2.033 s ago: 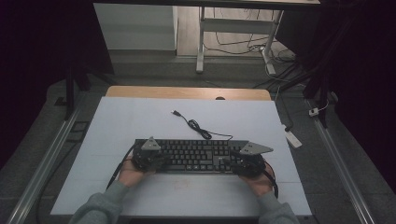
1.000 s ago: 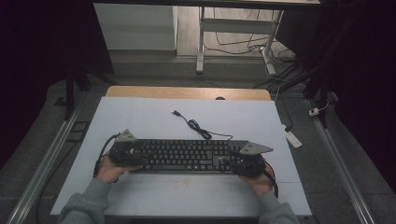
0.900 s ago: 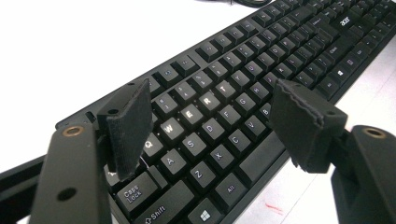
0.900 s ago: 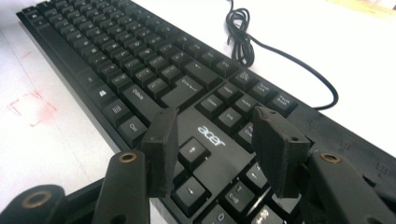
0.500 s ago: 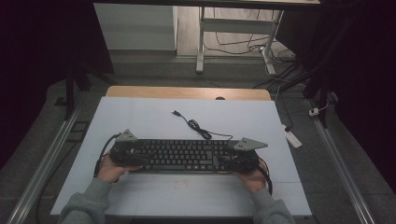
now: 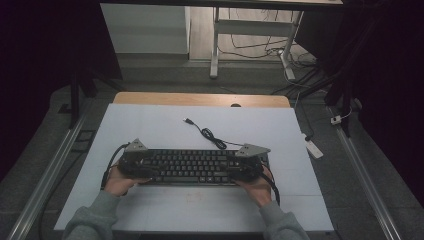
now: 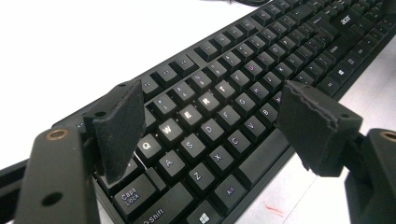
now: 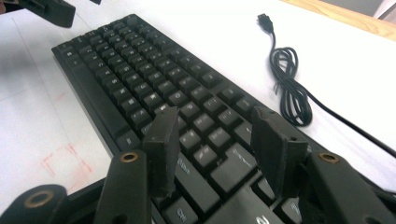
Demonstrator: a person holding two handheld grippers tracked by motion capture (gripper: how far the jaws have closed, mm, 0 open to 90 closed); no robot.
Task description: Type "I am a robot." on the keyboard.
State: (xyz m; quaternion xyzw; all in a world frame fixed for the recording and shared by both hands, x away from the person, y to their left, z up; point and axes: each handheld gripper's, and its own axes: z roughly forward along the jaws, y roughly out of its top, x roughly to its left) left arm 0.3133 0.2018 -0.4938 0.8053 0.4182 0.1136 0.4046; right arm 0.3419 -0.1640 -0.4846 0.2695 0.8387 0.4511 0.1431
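Observation:
A black keyboard [image 6: 192,166] lies across the near half of the white table top [image 6: 150,125]. Its black cable [image 6: 207,134] coils behind it and ends in a USB plug [image 6: 188,120]. My left gripper [image 6: 142,167] is at the keyboard's left end. In the left gripper view it [image 7: 210,112] is open wide above the letter keys [image 7: 243,60], holding nothing. My right gripper [image 6: 240,170] is at the right end. Its jaws [image 8: 217,128] stand open just over the keys [image 8: 140,60], with the cable [image 8: 289,88] beyond them.
A wooden strip [image 6: 200,99] borders the table's far side. A white power strip [image 6: 311,146] lies off the right edge, and metal rails [image 6: 365,175] run along both sides. Faint red marks [image 8: 65,161] show on the table in front of the keyboard.
My left gripper has moved left, from over the keyboard's left part out to its left end. The right gripper has shifted slightly left and farther onto the keyboard.

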